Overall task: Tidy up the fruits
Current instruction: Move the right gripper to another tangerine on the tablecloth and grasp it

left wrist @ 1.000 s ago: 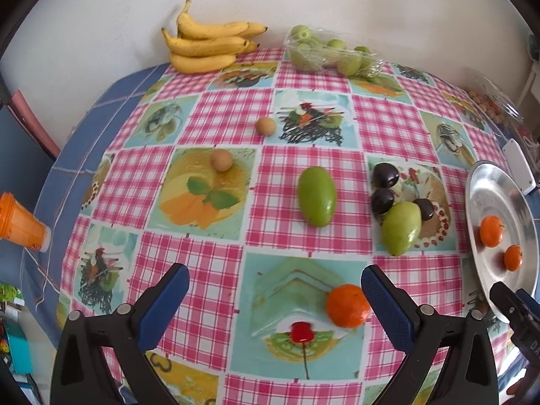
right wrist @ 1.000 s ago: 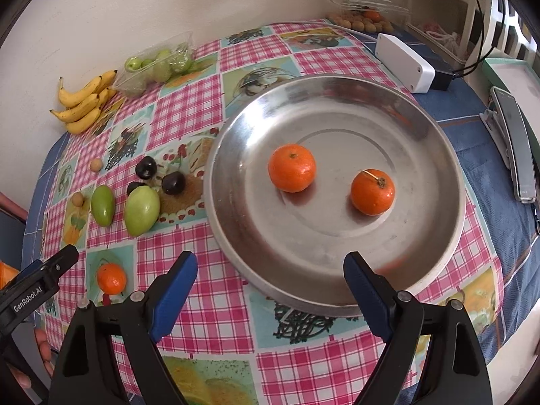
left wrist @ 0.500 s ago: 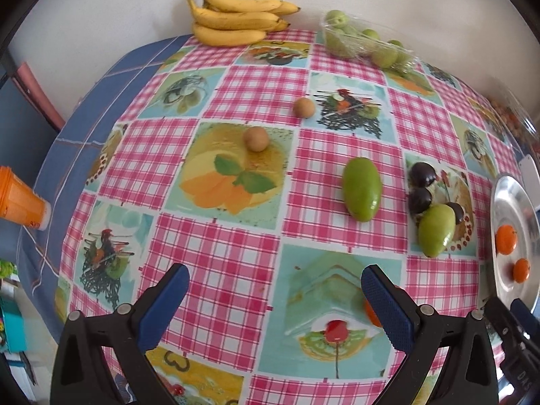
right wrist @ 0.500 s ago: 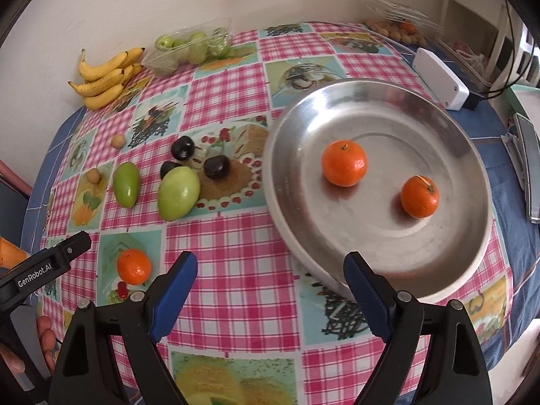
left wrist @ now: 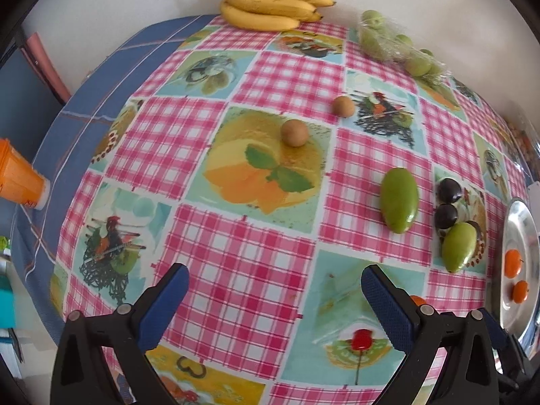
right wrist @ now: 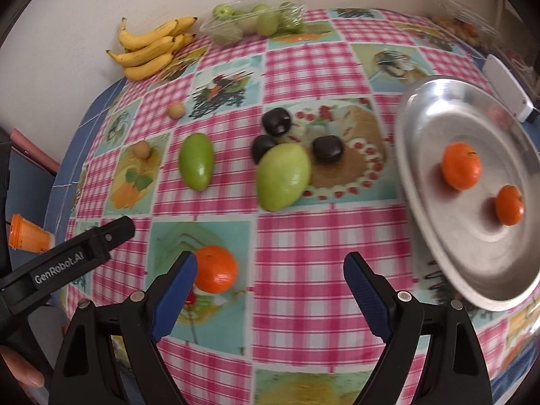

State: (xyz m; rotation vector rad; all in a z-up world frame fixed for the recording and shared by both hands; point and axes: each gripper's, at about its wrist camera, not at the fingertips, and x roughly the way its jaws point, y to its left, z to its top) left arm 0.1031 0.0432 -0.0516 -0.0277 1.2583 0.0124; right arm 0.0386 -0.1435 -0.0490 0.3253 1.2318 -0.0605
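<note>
A silver plate [right wrist: 438, 108] at the right holds two tangerines [right wrist: 461, 165] [right wrist: 509, 205]; the plate also shows in the left wrist view [left wrist: 518, 233]. A loose tangerine [right wrist: 216, 268] lies on the checked tablecloth just right of the left finger of my right gripper [right wrist: 270, 287], which is open and empty. In the left wrist view that tangerine [left wrist: 417, 300] is mostly hidden behind a finger. Two green mangoes [right wrist: 196, 161] [right wrist: 282, 176], three dark plums [right wrist: 276, 120] and two small brown fruits [left wrist: 294, 132] lie mid-table. My left gripper [left wrist: 275, 298] is open and empty over the cloth.
Bananas [left wrist: 270, 3] and a clear box of green fruit [left wrist: 398, 44] stand at the far edge by the wall. An orange cup [left wrist: 20, 180] sits off the table's left side. A white box [right wrist: 506, 84] lies beyond the plate.
Both grippers have swung left. In the right wrist view the plate slid to the right edge and the loose tangerine came close to the left finger. The left view shifted leftward over the cloth.
</note>
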